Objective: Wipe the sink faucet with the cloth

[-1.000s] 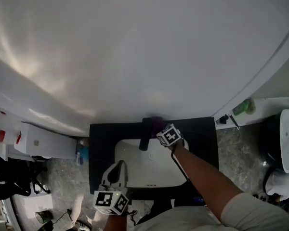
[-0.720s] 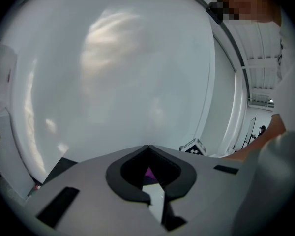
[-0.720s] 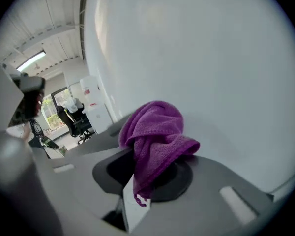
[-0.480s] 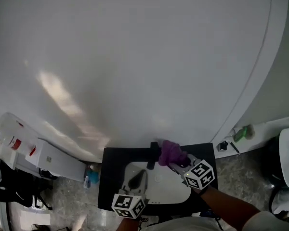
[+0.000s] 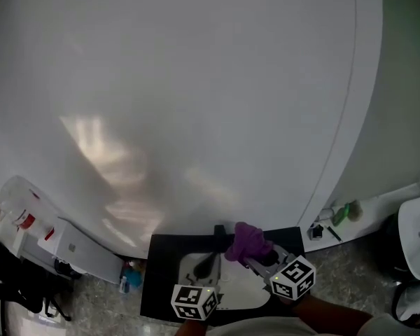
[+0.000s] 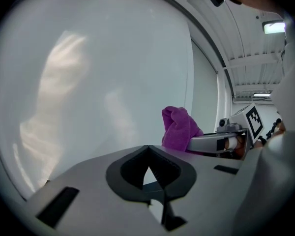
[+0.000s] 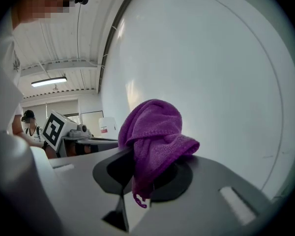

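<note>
Your right gripper (image 5: 257, 255) holds the cloth (image 5: 248, 241) just right of the faucet (image 5: 220, 235); your left gripper (image 5: 206, 262) sits over the sink (image 5: 232, 285), before the faucet.

right gripper (image 7: 137, 181) jaws clamp a bunched purple cloth (image 7: 155, 136).

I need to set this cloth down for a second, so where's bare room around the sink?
The black counter is bare in the strip left of the white basin, out to its left edge. Behind the basin it is crowded: the right gripper holds the purple cloth by the faucet, and the shut left gripper hangs over the basin.
</note>
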Motion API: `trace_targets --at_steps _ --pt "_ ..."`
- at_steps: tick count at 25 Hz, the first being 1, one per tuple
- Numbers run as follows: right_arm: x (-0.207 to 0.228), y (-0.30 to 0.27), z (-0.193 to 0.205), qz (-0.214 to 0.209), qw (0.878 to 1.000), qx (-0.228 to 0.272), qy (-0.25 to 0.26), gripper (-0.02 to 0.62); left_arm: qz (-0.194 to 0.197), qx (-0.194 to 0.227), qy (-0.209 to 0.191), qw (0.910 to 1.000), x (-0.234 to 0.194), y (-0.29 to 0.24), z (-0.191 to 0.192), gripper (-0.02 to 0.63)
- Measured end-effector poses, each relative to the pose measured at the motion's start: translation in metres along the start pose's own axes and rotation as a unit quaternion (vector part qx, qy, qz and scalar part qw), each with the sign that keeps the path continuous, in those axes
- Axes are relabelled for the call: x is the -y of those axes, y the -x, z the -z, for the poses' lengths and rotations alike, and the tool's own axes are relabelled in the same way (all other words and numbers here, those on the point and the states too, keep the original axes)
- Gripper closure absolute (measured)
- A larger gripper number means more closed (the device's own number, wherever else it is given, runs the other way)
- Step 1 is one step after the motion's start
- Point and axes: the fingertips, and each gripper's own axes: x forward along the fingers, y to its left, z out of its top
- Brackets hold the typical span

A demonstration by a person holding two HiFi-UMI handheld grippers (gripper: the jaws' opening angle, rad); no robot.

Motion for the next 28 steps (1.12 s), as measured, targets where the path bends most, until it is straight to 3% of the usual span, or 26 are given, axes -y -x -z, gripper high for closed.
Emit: trace_targets --at_steps 9,28 --pt "0.004 0.000 -0.008 0.003 1.000 0.003 0.024 0.529 0.005 -0.001 0.000 1.0000 0.005 -0.009 -0.003 0.600" --pt "-0.002 0.003 -0.014 0.001 1.000 0.007 0.026 0.529 0.014 -0.007 0.005 0.9999 0.011 -0.003 0.004 0.599"
